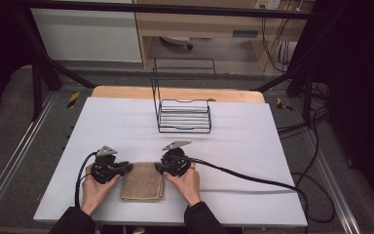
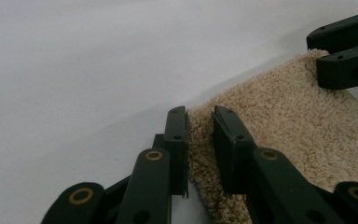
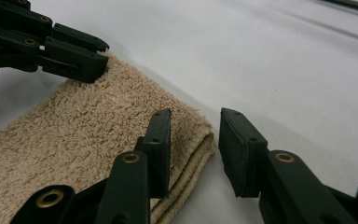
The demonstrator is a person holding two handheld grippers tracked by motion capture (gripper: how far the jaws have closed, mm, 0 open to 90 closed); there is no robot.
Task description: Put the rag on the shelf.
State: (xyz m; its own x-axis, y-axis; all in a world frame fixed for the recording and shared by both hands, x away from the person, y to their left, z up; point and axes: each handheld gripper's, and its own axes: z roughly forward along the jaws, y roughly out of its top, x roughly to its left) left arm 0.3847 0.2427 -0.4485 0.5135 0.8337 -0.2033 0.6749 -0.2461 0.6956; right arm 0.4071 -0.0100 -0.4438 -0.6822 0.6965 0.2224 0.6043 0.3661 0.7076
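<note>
Towel (image 1: 142, 181), folded, lies on the table (image 1: 253, 146) near its front edge. Left gripper (image 2: 200, 116) straddles one far corner; right gripper (image 3: 195, 122) gapes narrowly round the other. Close both squarely before lifting.

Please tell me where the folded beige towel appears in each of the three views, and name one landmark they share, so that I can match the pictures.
High view: the folded beige towel lies low in the picture, between the two grippers.
Left gripper view: it covers the lower right.
Right gripper view: it covers the lower left.
Shared landmark: the white table surface under it.
</note>
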